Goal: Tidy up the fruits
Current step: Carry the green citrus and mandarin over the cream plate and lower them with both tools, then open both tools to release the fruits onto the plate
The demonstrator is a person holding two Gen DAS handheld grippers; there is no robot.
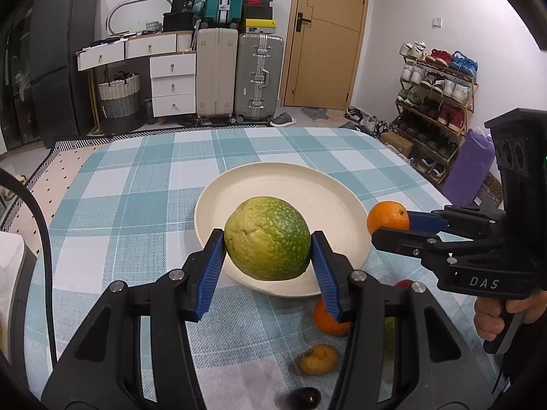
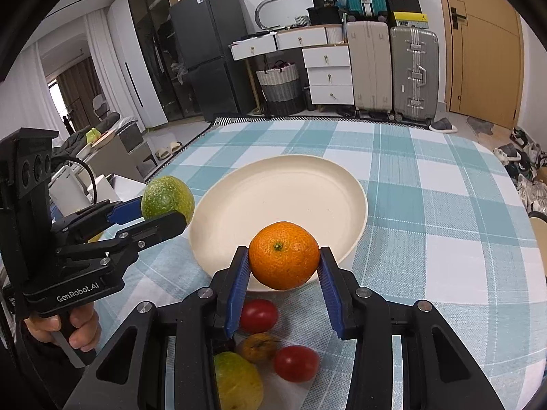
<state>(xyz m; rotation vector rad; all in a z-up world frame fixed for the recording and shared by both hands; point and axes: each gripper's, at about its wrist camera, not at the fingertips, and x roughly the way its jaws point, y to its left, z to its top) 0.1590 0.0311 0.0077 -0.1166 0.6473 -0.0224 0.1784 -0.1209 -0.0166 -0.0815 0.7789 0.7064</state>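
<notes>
Your left tool [image 1: 268,251] is clamped on the green citrus [image 1: 268,239] at its widest girth, hanging over the near rim of the cream plate [image 1: 239,184]. Your right tool [image 2: 283,263] pinches the orange [image 2: 283,254] over that same rim. Both look firm, round and roll-prone, the green one likely heavier, so set them down low.

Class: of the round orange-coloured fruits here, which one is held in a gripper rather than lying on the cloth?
The orange clamped in the right gripper by the plate's rim; the other orange lies on the cloth.
</notes>
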